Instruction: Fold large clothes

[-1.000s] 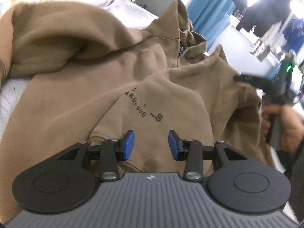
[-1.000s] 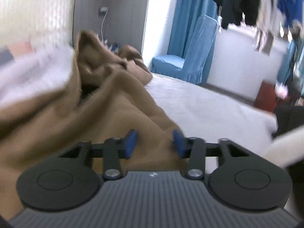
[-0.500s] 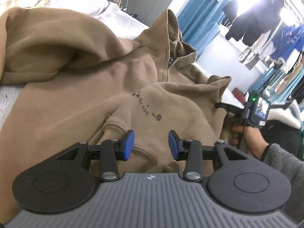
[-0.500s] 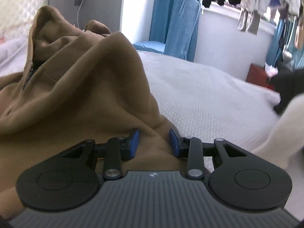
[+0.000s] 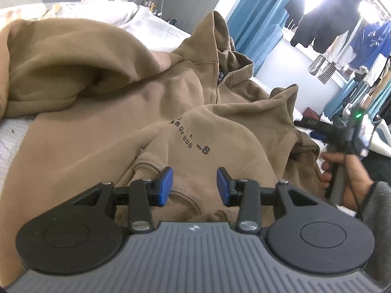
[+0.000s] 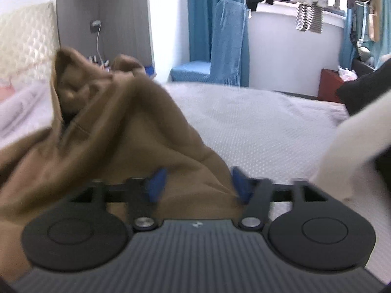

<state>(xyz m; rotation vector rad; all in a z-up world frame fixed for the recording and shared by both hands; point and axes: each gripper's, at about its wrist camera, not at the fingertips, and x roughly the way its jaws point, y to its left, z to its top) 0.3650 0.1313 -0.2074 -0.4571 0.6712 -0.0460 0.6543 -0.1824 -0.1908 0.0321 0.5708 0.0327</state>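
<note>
A tan hoodie point(image 5: 136, 122) lies rumpled on the white bed point(image 6: 256, 127), its lower part with black print folded up over the chest. My left gripper point(image 5: 194, 186) sits at the ribbed hem; the hem cloth bunches between the half-closed blue pads, which hold it. In the right wrist view my right gripper point(image 6: 197, 183) is opening its jaws. A fold of the hoodie point(image 6: 110, 134) still lies between them, but the pads no longer press on it. From the left wrist view the right gripper point(image 5: 310, 129) shows at the hoodie's right edge, carried by a hand point(image 5: 347, 175).
White bed surface stretches right of the hoodie. A blue-covered chair point(image 6: 220, 48) and blue curtains stand beyond the bed, with clothes hanging point(image 5: 342, 24) by the window. A quilted headboard point(image 6: 24, 44) and pillows lie at the far left. A pale sleeve point(image 6: 354, 141) intrudes at the right.
My right gripper let go of the hoodie fold and its jaws spread wide. It also drew back to the hoodie's right edge. The left gripper kept its place at the hem.
</note>
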